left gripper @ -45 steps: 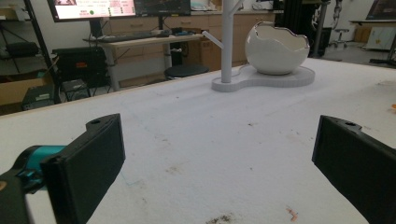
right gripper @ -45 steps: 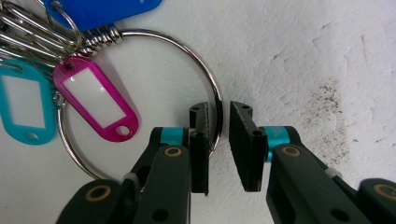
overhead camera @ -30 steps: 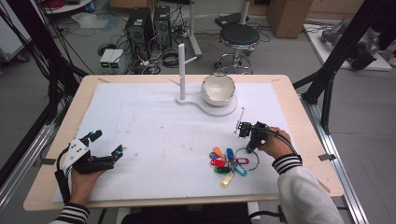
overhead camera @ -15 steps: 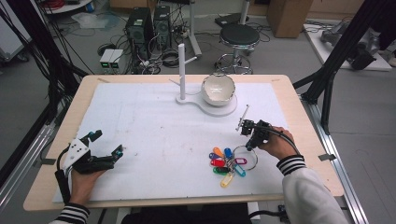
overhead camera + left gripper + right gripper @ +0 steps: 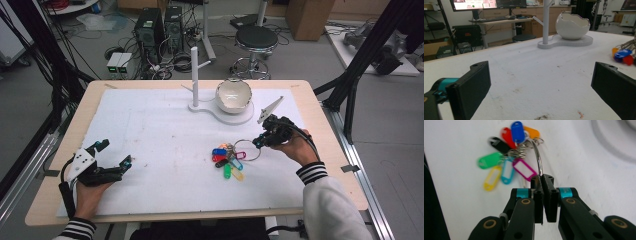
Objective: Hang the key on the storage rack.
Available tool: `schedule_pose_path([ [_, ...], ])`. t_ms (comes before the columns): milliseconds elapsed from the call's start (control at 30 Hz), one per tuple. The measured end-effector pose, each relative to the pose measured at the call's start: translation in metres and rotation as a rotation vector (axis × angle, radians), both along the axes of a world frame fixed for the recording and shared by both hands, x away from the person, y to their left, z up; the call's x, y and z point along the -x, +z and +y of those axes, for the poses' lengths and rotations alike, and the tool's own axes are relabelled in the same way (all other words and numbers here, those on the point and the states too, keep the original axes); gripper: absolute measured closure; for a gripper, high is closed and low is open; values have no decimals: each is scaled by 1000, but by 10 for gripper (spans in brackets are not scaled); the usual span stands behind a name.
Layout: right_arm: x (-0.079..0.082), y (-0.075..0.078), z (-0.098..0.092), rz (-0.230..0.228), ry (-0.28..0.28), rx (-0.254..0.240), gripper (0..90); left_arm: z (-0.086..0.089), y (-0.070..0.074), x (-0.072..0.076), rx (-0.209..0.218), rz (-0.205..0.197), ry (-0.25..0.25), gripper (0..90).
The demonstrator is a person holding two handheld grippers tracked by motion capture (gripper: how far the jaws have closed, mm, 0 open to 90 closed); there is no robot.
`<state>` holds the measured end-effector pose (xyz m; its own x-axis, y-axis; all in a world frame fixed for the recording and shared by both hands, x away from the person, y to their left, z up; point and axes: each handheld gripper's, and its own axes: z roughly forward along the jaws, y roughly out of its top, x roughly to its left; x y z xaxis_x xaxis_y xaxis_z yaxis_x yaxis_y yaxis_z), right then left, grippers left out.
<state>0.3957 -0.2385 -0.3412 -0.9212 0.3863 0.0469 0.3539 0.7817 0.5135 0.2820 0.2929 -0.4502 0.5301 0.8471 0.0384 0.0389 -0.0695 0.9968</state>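
Grey workshop floor with computer towers, tangled cables and a black round stool spreads beyond the far edge of a wooden tabletop, most of which is covered by a white mat with a few faint brown smudges. At the far middle of the mat stands a white stand with a flat base, a thin upright post with short side pegs on its left part and a white bowl shaped like a cracked eggshell on its right part; the left gripper view shows the same post and bowl far ahead. The person's forearms in striped cuffs come in at the near edge. The left tongs rest at the near left of the mat, held in the left hand, jaws spread wide apart with nothing between them, bare mat showing in the gap in the left gripper view. The right tongs, in the right hand, sit right of the middle, low over the mat, and are pressed together on a thin metal key ring; the right gripper view shows the wire pinched between the jaw tips. Hanging off the ring, a bunch of coloured key tags lies fanned on the mat just left of those tongs: blue, red, orange, black, green, yellow, light blue and magenta.
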Motion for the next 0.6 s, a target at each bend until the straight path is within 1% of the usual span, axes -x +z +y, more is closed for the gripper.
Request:
schedule_pose_path([
  [33,-3,4,0,-18,-1,-55,886,0,0,0,0,1,1,30],
  [100,-4,7,0,-29,-1,-91,887,0,0,0,1,1,0,30],
  [133,-4,7,0,-29,-1,-91,887,0,0,0,1,1,1,30],
  [167,-5,11,1,-55,-5,-124,887,0,0,0,0,1,1,30],
  [267,-9,17,5,-87,-7,-157,887,0,0,0,0,1,1,30],
  [300,-9,19,6,-94,-9,-167,887,0,0,0,0,1,1,30],
  [333,-9,19,6,-94,-9,-167,887,0,0,0,0,1,1,30],
  [400,-14,25,14,-127,-8,-196,887,0,0,0,0,1,1,30],
  [500,-20,29,22,-144,-1,-217,887,0,0,0,0,1,1,30],
  [567,-26,31,28,-151,6,-251,887,0,0,0,0,1,1,30],
  [600,-26,31,28,-151,6,-251,887,0,0,0,0,0,1,30],
])
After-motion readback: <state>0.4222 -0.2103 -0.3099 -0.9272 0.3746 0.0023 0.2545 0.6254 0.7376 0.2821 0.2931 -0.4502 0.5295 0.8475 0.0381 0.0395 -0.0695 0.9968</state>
